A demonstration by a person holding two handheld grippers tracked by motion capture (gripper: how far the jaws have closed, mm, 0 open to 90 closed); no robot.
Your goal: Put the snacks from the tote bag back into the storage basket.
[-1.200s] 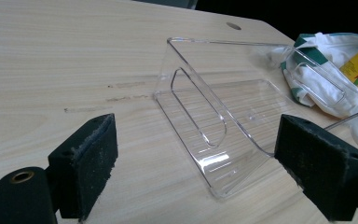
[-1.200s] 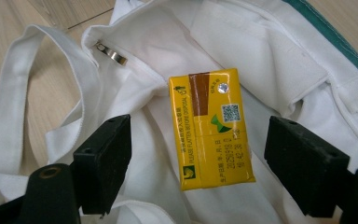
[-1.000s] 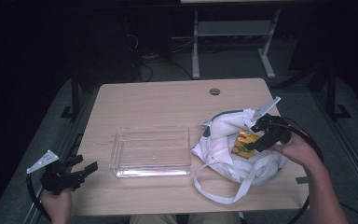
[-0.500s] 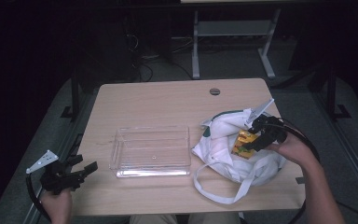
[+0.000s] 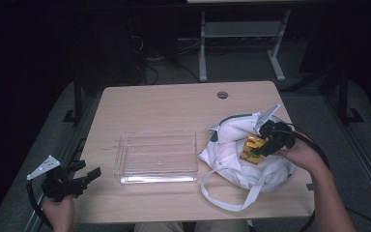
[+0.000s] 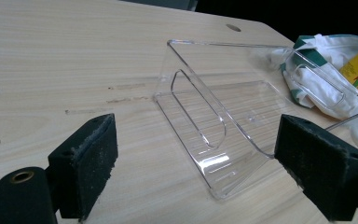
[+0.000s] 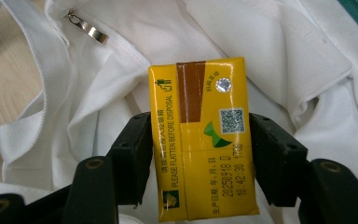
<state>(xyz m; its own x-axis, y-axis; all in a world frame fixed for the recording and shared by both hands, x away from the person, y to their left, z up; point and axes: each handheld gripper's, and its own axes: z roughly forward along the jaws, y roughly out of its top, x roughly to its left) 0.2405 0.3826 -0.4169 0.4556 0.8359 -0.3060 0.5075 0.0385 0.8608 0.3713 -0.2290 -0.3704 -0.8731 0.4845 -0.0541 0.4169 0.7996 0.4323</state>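
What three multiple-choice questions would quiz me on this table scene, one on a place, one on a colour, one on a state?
1. Where is the clear tray?
A. left of the white bag
B. inside the bag
C. on the floor

2. What colour is the drink carton?
A. blue
B. yellow
C. red

3. How is the left hand-held gripper?
A. shut on the tray
B. holding the bag
C. open, holding nothing

Answers: 1 A, the high view shows the tray beside the bag on the table. 2 B, yellow with a brown stripe. 3 C, its pads stand apart short of the tray.
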